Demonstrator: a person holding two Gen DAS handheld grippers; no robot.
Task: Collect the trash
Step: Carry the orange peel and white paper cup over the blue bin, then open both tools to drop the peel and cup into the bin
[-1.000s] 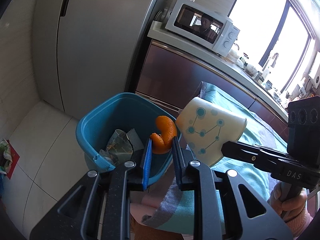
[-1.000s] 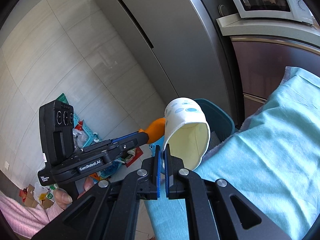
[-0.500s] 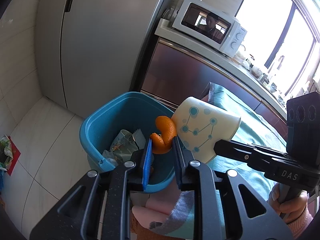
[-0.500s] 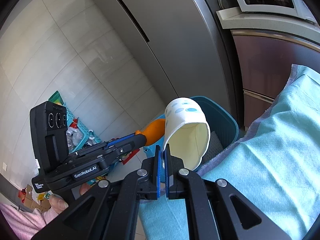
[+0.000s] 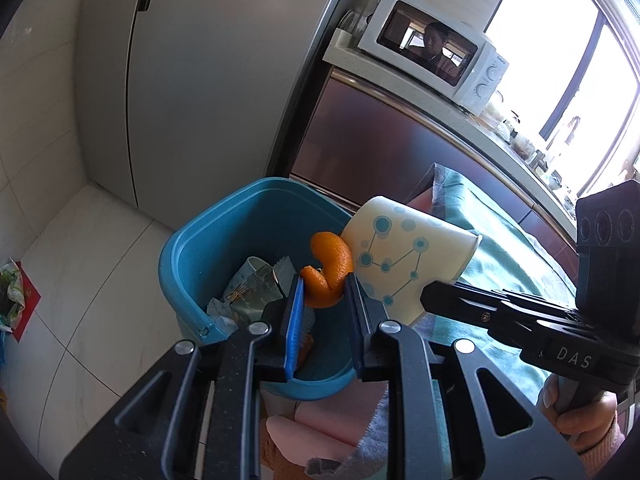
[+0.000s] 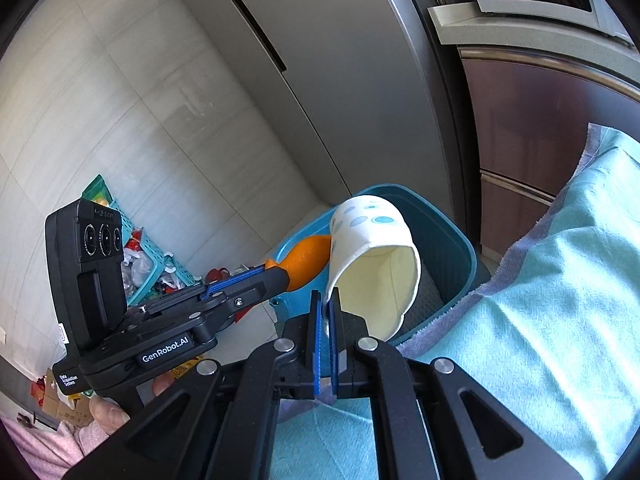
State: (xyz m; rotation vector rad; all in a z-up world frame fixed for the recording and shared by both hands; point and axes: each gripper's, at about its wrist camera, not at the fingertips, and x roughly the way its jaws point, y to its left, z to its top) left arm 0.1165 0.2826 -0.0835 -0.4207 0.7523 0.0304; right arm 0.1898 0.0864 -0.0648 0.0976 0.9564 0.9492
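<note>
Kitchen floor by fridge [image 5: 192, 92]: blue bin [image 5: 192, 248] w/ wrappers already inside. Left gripper [image 5: 320, 300] fingers partly closed on orange peel [image 5: 330, 268], above bin. Right gripper [image 6: 325, 312] fingers pinched tight on paper cup [image 6: 376, 256] rim, over bin edge. Both drops left.

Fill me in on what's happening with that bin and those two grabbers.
A person is clearing trash with a hand-held gripper in each hand. The left hand-held gripper is clamped on a piece of orange peel, holding it above the open blue bin, which already has crumpled wrappers inside. The right hand-held gripper pinches the rim of a dotted paper cup, tipped on its side at the bin's edge beside the teal cloth. Neither item has been dropped in yet.
</note>
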